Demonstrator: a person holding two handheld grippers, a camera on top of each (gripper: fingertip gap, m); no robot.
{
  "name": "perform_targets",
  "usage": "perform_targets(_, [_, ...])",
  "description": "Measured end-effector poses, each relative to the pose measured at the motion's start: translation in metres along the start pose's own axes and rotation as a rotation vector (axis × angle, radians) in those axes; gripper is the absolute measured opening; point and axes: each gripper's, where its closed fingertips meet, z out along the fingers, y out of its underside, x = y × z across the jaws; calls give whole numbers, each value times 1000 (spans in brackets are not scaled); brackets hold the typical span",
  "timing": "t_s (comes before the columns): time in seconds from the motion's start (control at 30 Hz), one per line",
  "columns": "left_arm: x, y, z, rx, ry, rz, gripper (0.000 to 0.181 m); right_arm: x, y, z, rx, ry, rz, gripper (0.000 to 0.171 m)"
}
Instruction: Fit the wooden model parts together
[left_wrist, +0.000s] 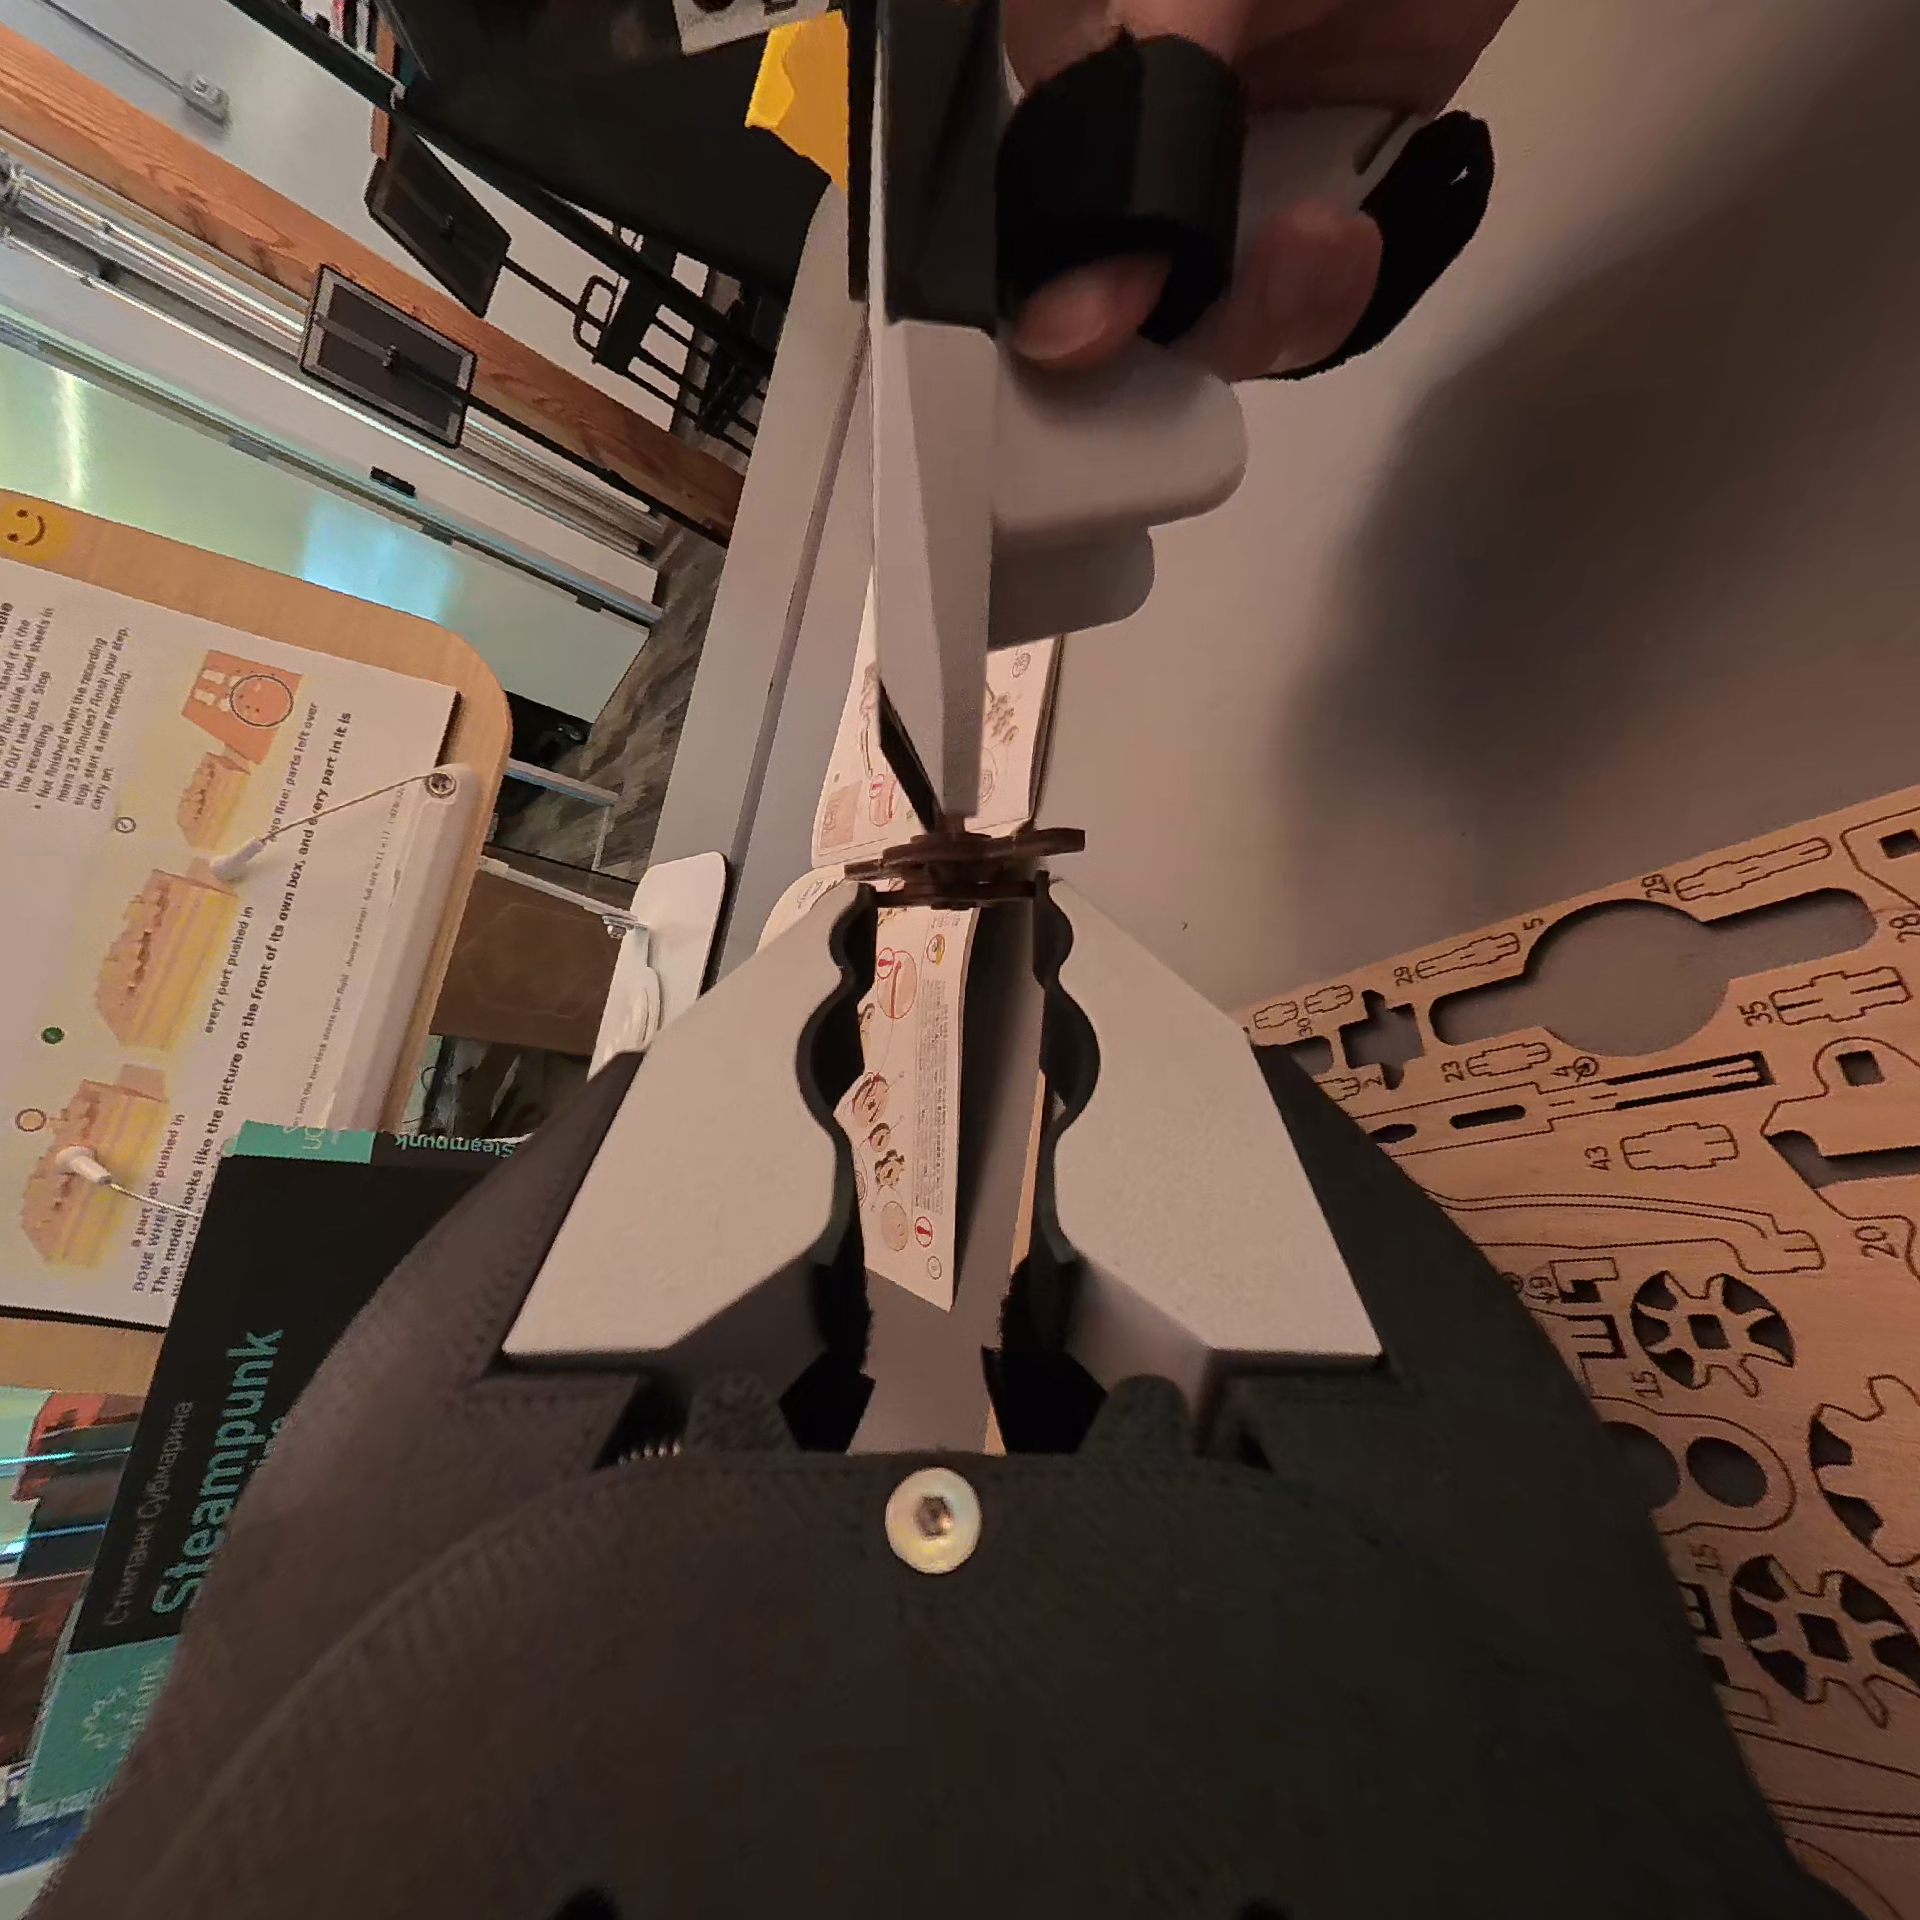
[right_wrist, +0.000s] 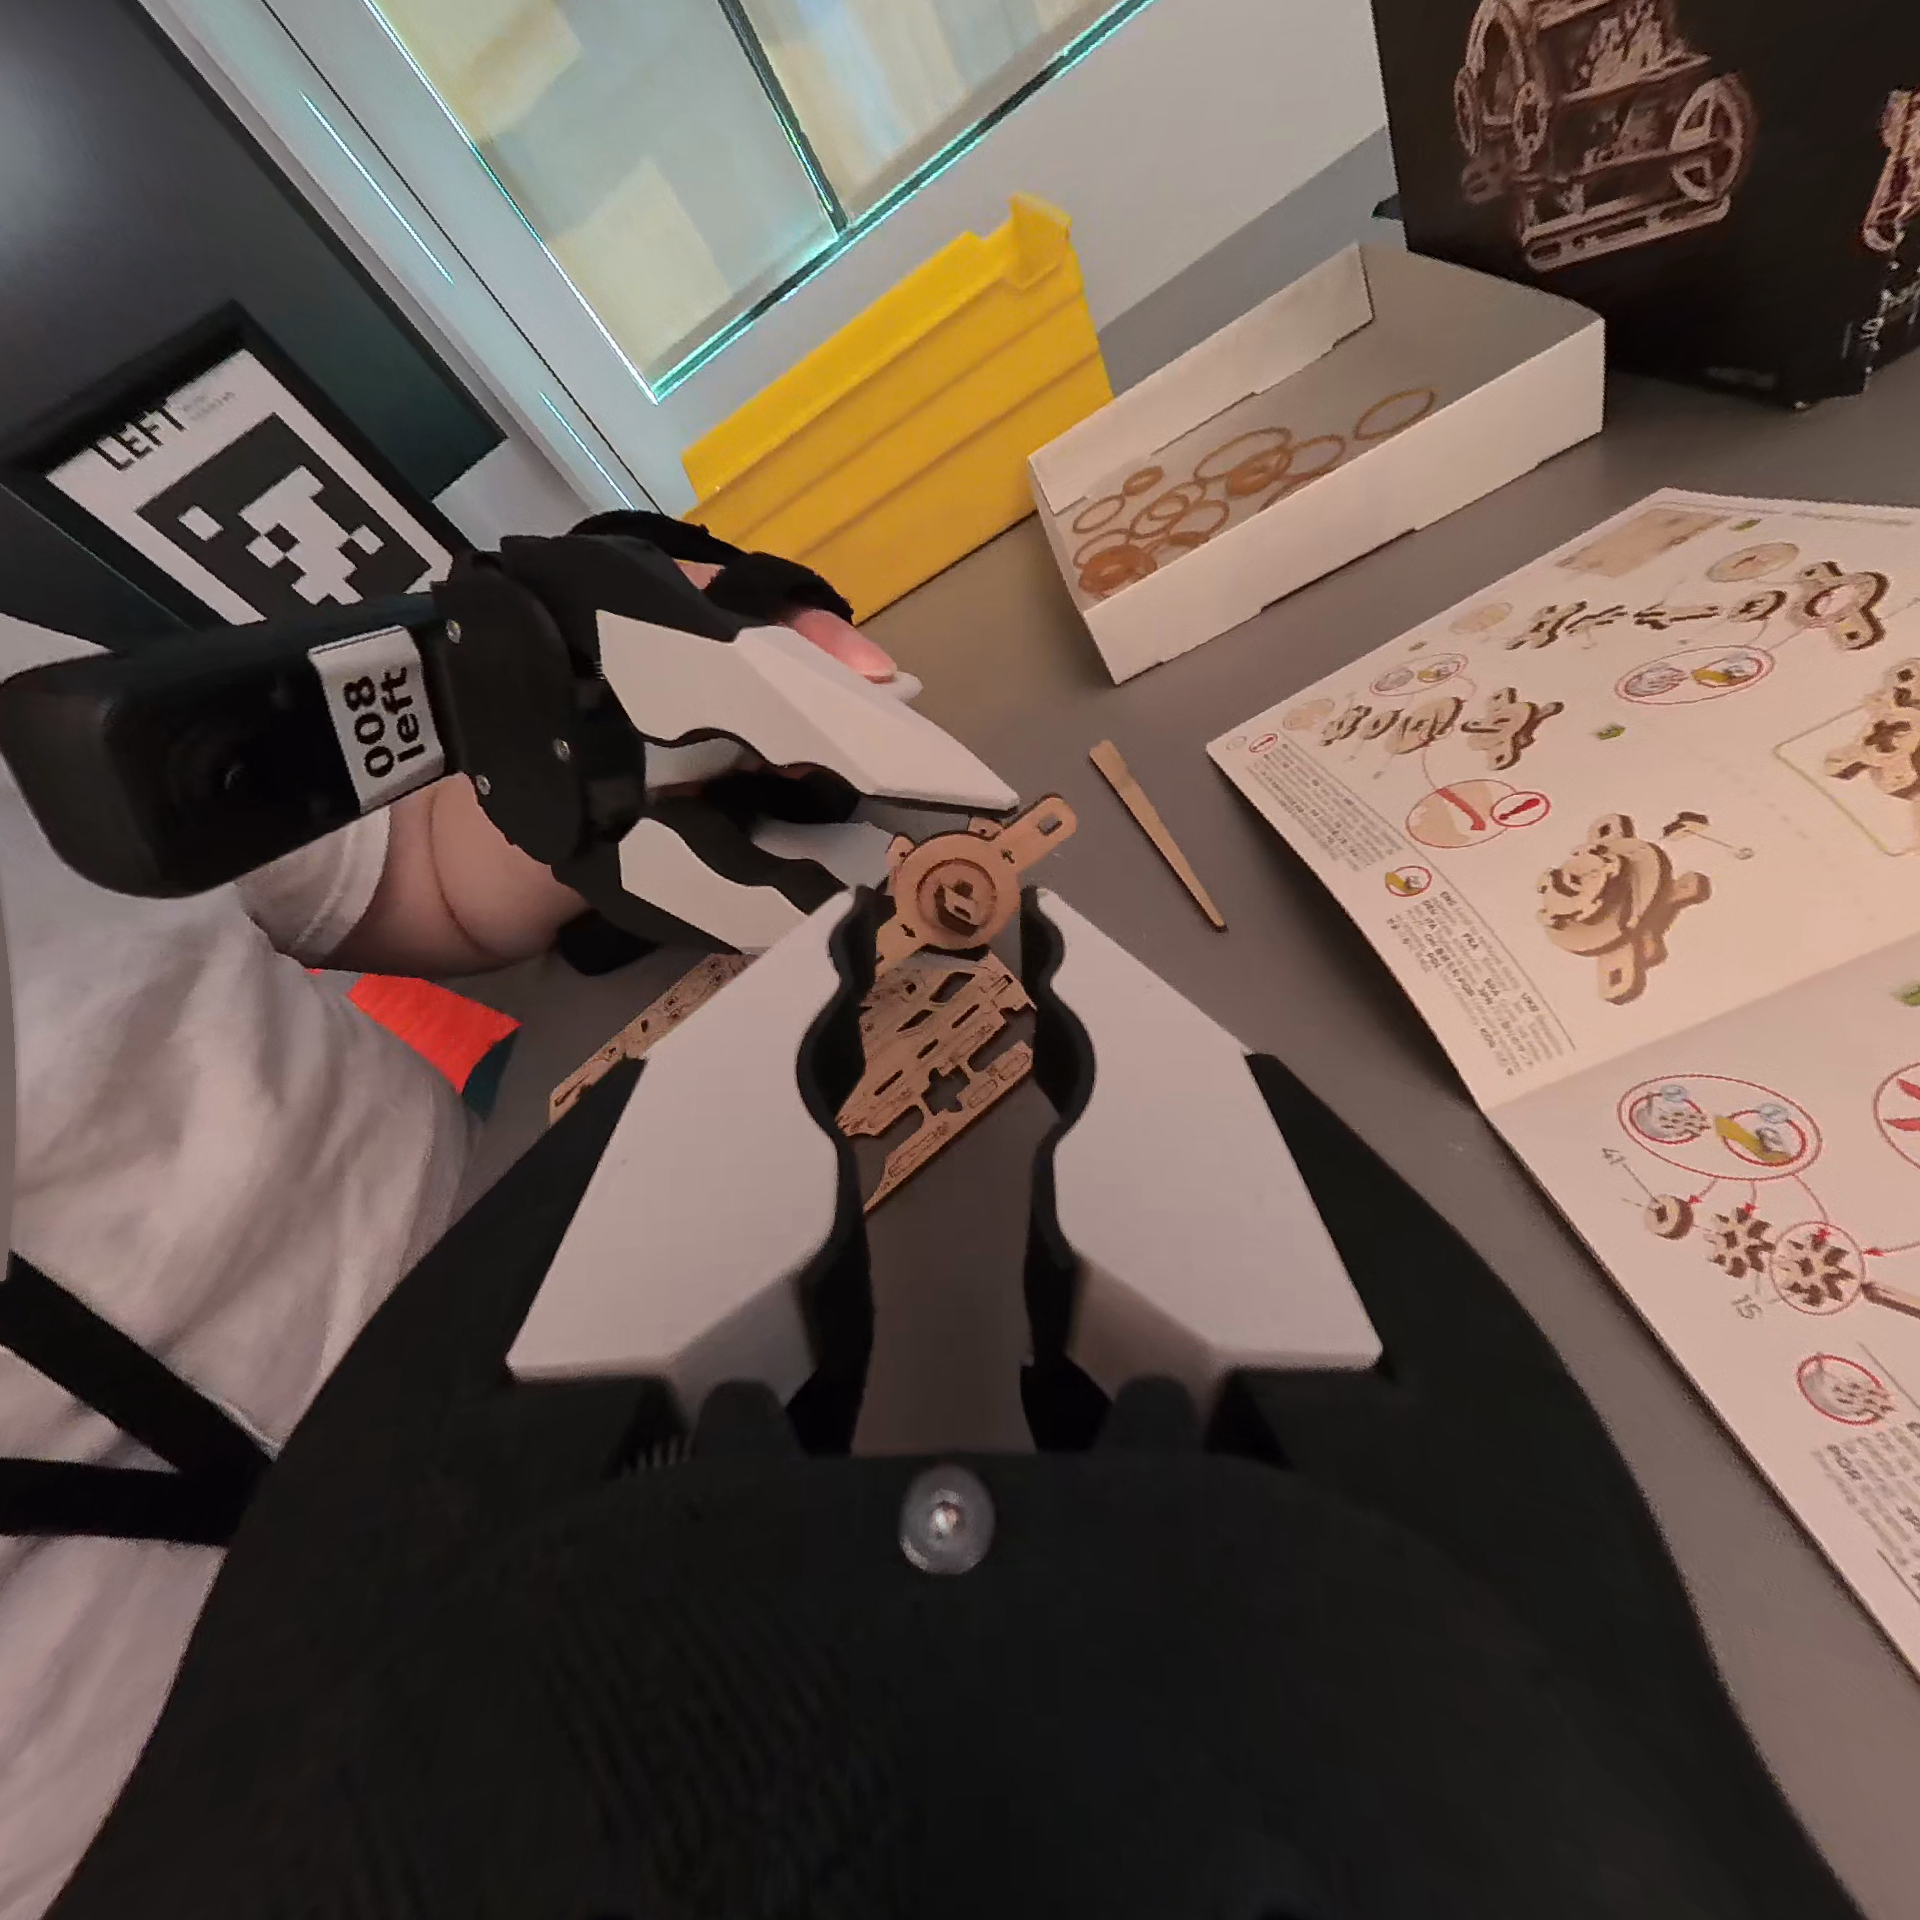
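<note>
A small round wooden assembly (right_wrist: 958, 885) with side tabs is held above the grey table. My left gripper (left_wrist: 956, 888) is shut on it across its edges; in the left wrist view the assembly (left_wrist: 966, 860) shows edge-on. My right gripper (right_wrist: 945, 909) faces the disc's flat side, with a fingertip on either side of it. I cannot tell whether they pinch it. In the left wrist view the right gripper (left_wrist: 954, 816) comes down from above and its tips meet the top of the wood. In the right wrist view the left gripper (right_wrist: 935, 847) reaches in from the left.
A laser-cut wooden parts sheet (left_wrist: 1558, 1195) lies on the table, and another sheet (right_wrist: 935, 1060) lies under the grippers. An open instruction booklet (right_wrist: 1558, 831), a thin wooden stick (right_wrist: 1153, 831), a white box of rings (right_wrist: 1320, 540), a yellow bin (right_wrist: 914, 405) and a dark kit box (right_wrist: 1662, 156) stand around. My left and right fingertips are right by each other.
</note>
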Motion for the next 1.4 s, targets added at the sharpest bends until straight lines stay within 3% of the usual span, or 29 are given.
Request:
perform_targets(0.37, [1, -2, 0, -1, 5, 4, 29, -1, 1, 5, -1, 16, -42, 23])
perform_targets(0.63, [4, 1, 1, -17, 21, 7, 29, 1, -3, 4, 12, 47, -50, 35])
perform_targets(0.9, [7, 2, 3, -22, 34, 6, 28, 5, 15, 12, -104, 119, -114, 31])
perform_targets(1.13, [1, -11, -4, 86, 66, -159, 30, -6, 3, 7, -11, -27, 43, 24])
perform_targets(1.3, [-9, -18, -9, 179, 92, -334, 51, -24, -22, -6, 137, -202, 163, 24])
perform_targets(1.4, [-16, -30, -14, 265, 100, -431, 52, -33, -29, -10, 184, -280, 204, 23])
